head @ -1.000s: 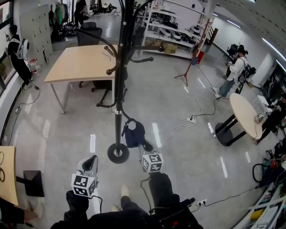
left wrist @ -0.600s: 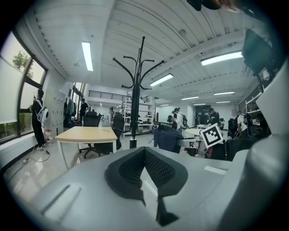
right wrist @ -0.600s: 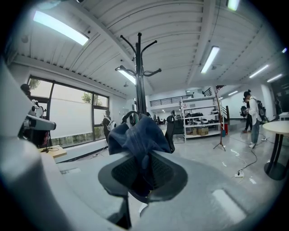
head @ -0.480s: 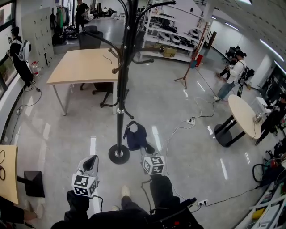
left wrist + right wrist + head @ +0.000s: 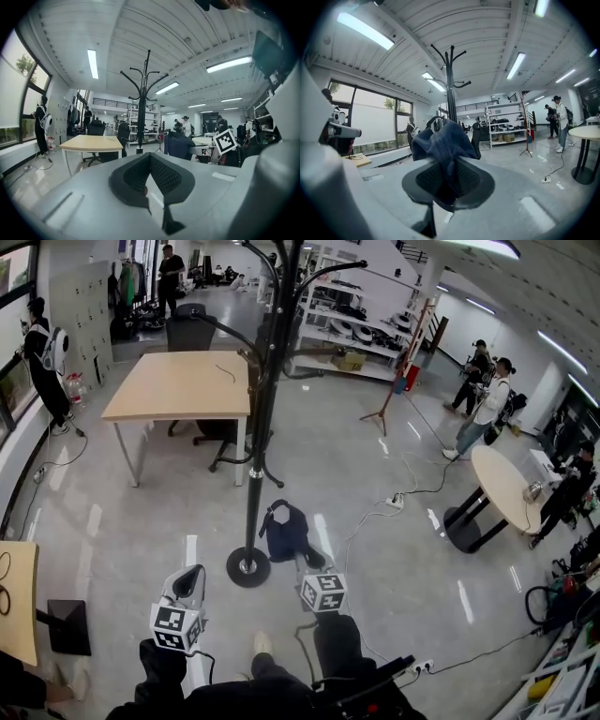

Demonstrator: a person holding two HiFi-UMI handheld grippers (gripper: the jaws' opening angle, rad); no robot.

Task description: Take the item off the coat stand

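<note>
Though off the stand (image 5: 258, 427), garment (image 5: 284, 532) in right hand-held gripper (image 5: 448, 178); left hand-held gripper (image 5: 149, 171) closed.

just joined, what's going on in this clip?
A person stands by a black coat stand with a gripper in each hand. The right gripper is shut on a dark blue fabric item, held apart from the stand's pole. The hooks that show in the gripper views look bare. The left gripper is shut with nothing in it, held alongside. So the item appears to be already off the stand.
</note>
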